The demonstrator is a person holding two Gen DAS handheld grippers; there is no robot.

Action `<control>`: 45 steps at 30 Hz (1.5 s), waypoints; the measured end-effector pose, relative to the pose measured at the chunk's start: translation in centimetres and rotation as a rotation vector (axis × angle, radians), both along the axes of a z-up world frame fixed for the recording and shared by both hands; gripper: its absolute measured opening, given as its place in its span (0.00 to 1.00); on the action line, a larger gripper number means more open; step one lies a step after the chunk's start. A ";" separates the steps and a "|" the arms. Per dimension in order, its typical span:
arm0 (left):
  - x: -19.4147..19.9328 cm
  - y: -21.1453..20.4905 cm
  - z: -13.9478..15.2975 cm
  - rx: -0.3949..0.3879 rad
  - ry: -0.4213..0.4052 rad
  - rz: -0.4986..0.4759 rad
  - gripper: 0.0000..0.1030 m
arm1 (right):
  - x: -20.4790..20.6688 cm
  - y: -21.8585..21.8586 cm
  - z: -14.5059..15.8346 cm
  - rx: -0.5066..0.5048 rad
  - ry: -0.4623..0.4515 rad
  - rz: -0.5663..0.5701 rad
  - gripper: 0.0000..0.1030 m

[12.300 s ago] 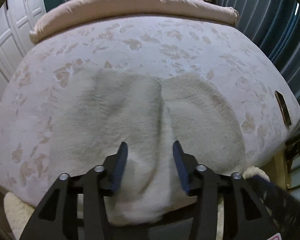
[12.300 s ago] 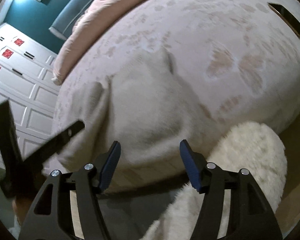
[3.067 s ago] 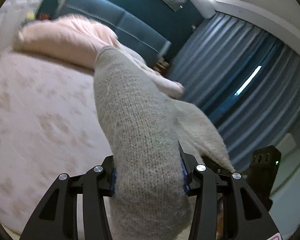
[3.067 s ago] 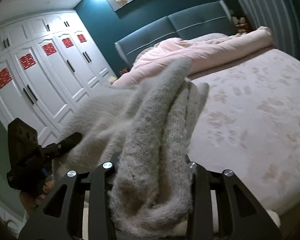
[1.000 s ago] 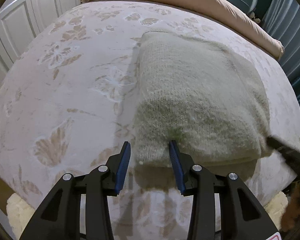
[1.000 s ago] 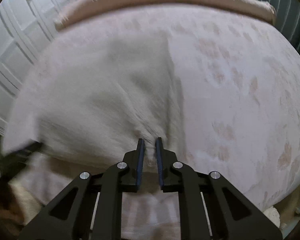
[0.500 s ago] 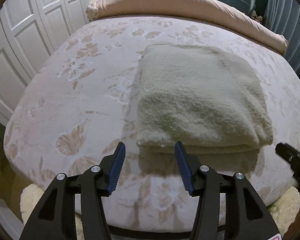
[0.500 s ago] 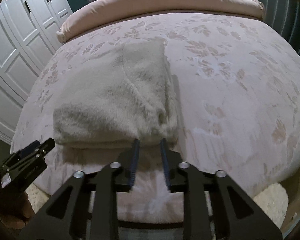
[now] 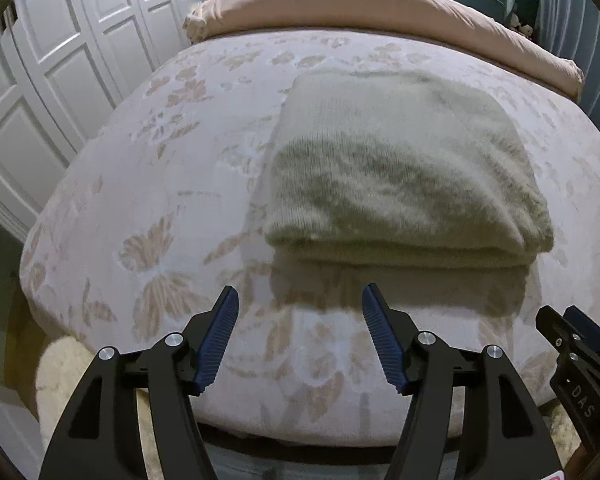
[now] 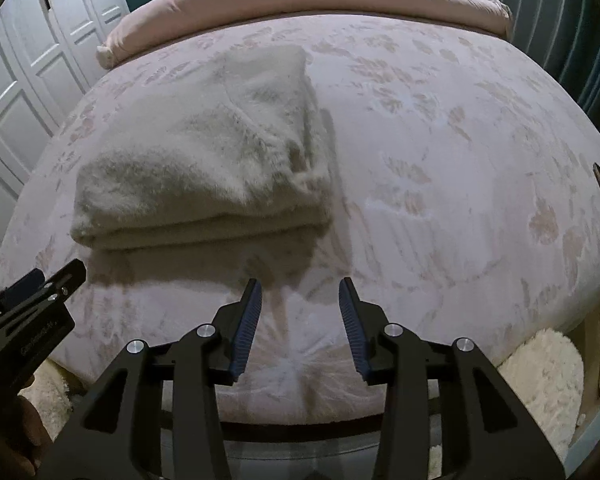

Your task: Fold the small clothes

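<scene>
A cream knitted sweater lies folded into a thick rectangle on the bed, its folded edge toward me. It also shows in the right wrist view. My left gripper is open and empty, held back from the sweater's near edge over the bed's front. My right gripper is open and empty, just short of the sweater's near right corner. Each gripper shows at the edge of the other's view: the right one at the lower right, the left one at the lower left.
The bed has a pale pink leaf-patterned cover. A pink duvet is rolled up at the far end. White wardrobe doors stand to the left. A fluffy cream rug lies on the floor by the bed.
Both grippers have let go of the sweater, opened wider and drawn back toward the bed's front edge. The folded sweater stays where it was laid.
</scene>
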State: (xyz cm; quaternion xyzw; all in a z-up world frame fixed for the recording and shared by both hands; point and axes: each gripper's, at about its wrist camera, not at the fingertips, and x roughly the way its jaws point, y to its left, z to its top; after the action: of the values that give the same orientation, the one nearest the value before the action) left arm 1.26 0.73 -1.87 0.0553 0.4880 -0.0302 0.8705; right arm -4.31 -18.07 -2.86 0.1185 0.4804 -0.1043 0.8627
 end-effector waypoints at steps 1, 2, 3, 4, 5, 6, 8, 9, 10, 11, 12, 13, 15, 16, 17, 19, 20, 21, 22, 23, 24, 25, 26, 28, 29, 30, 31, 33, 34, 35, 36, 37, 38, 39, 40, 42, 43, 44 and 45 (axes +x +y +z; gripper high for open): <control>-0.2 0.0 0.0 -0.010 0.002 0.000 0.60 | -0.2 0.2 0.1 -0.002 -0.003 0.003 0.40; -0.3 0.0 0.0 -0.013 0.003 0.001 0.60 | -0.3 0.3 0.1 -0.006 -0.006 0.005 0.46; -0.4 -0.1 -0.1 -0.011 0.002 0.001 0.60 | -0.4 0.5 0.2 -0.016 -0.011 0.008 0.47; -0.4 -0.2 -0.1 -0.007 0.002 0.001 0.60 | -0.5 0.7 0.3 -0.026 -0.015 0.013 0.47; -0.5 -0.3 0.0 -0.007 0.000 0.002 0.60 | -0.5 0.9 0.3 -0.034 -0.018 0.018 0.47; -0.5 -0.4 -0.1 -0.006 -0.001 0.003 0.60 | -0.5 1.2 0.3 -0.047 -0.018 0.024 0.47; -0.5 -0.4 -0.1 0.005 -0.004 0.006 0.60 | -0.5 1.6 0.4 -0.059 -0.022 0.026 0.47; -0.6 -0.6 -0.1 0.008 -0.006 0.007 0.60 | -0.4 1.7 0.5 -0.060 -0.023 0.028 0.47; -0.6 -0.6 -0.1 0.013 -0.007 0.009 0.60 | -0.4 1.8 0.5 -0.062 -0.022 0.027 0.47; -0.6 -0.7 -0.1 0.016 -0.007 0.011 0.60 | -0.4 1.8 0.5 -0.066 -0.020 0.027 0.47; -0.6 -0.7 -0.1 0.016 -0.007 0.011 0.60 | -0.4 1.9 0.4 -0.068 -0.020 0.029 0.48; -0.6 -0.8 -0.2 0.018 -0.006 0.012 0.60 | -0.3 2.0 0.4 -0.069 -0.020 0.030 0.48; -0.7 -0.9 -0.3 0.022 -0.005 0.012 0.60 | -0.3 2.1 0.3 -0.073 -0.018 0.028 0.48; -0.7 -1.0 -0.4 0.026 -0.006 0.013 0.60 | -0.3 2.1 0.3 -0.073 -0.017 0.028 0.48; -0.7 -1.0 -0.5 0.029 -0.008 0.013 0.60 | -0.3 2.2 0.2 -0.075 -0.017 0.029 0.48; -0.7 -1.2 -0.8 0.037 -0.011 0.007 0.60 | -0.3 2.4 0.1 -0.085 -0.020 0.032 0.49; -0.8 -1.3 -1.0 0.038 -0.015 0.006 0.60 | -0.3 2.5 0.0 -0.091 -0.021 0.034 0.49; -0.9 -1.4 -1.0 0.038 -0.018 0.005 0.60 | -0.4 2.9 0.0 -0.098 -0.023 0.037 0.49; -1.1 -1.5 -1.1 0.040 -0.021 0.003 0.61 | -0.5 3.1 0.0 -0.102 -0.027 0.040 0.50; -1.2 -1.6 -1.1 0.042 -0.024 0.000 0.61 | -0.5 3.2 0.0 -0.106 -0.032 0.042 0.50; -1.4 -1.8 -1.1 0.043 -0.029 -0.005 0.61 | -0.6 3.4 0.0 -0.110 -0.038 0.050 0.51; -1.5 -1.9 -1.0 0.042 -0.033 -0.009 0.61 | -0.7 3.5 0.1 -0.113 -0.043 0.053 0.51; -1.6 -2.0 -0.9 0.042 -0.040 -0.012 0.60 | -0.7 3.7 0.1 -0.118 -0.048 0.058 0.51; -1.7 -2.1 -0.7 0.059 -0.062 0.000 0.60 | -0.8 4.0 0.2 -0.142 -0.061 0.056 0.52; -1.7 -2.1 -0.7 0.060 -0.066 0.002 0.60 | -0.7 4.0 0.2 -0.143 -0.062 0.058 0.52; -1.6 -2.0 -0.7 0.055 -0.064 0.003 0.60 | -0.7 3.9 0.2 -0.137 -0.062 0.057 0.52; -1.6 -2.0 -0.7 0.050 -0.063 0.004 0.60 | -0.7 3.9 0.2 -0.131 -0.062 0.055 0.52; -1.7 -2.0 -0.7 0.050 -0.069 0.004 0.60 | -0.7 3.9 0.1 -0.134 -0.063 0.051 0.52; -1.7 -2.0 -0.7 0.054 -0.075 0.003 0.60 | -0.7 3.9 0.1 -0.136 -0.063 0.050 0.52; -1.8 -2.1 -0.7 0.058 -0.083 0.002 0.60 | -0.6 4.0 0.1 -0.135 -0.062 0.050 0.52; -1.8 -2.1 -0.6 0.060 -0.085 0.001 0.60 | -0.6 4.0 0.1 -0.133 -0.061 0.050 0.52; -1.8 -2.2 -0.6 0.060 -0.087 -0.001 0.60 | -0.6 4.0 0.2 -0.133 -0.061 0.048 0.52; -1.8 -2.2 -0.6 0.060 -0.088 -0.003 0.60 | -0.6 4.0 0.2 -0.134 -0.062 0.049 0.52; -1.8 -2.2 -0.6 0.058 -0.090 -0.005 0.60 | -0.6 3.9 0.2 -0.132 -0.061 0.050 0.52; -1.9 -2.2 -0.6 0.057 -0.092 -0.006 0.60 | -0.6 3.9 0.1 -0.130 -0.061 0.049 0.52; -2.0 -2.3 -0.6 0.057 -0.101 -0.008 0.60 | -0.5 3.9 0.2 -0.127 -0.063 0.045 0.52; -2.0 -2.3 -0.5 0.060 -0.106 -0.007 0.60 | -0.5 3.9 0.2 -0.128 -0.065 0.047 0.52; -2.1 -2.3 -0.5 0.059 -0.114 -0.006 0.60 | -0.6 4.0 0.2 -0.129 -0.066 0.046 0.52; -2.1 -2.3 -0.5 0.057 -0.118 -0.006 0.60 | -0.7 4.0 0.2 -0.128 -0.068 0.045 0.52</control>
State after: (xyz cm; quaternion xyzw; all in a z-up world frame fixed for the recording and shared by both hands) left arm -0.79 -1.54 -2.34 0.0835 0.4363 -0.0155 0.8958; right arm -5.01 -14.08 -2.68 0.0558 0.4456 -0.1114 0.8865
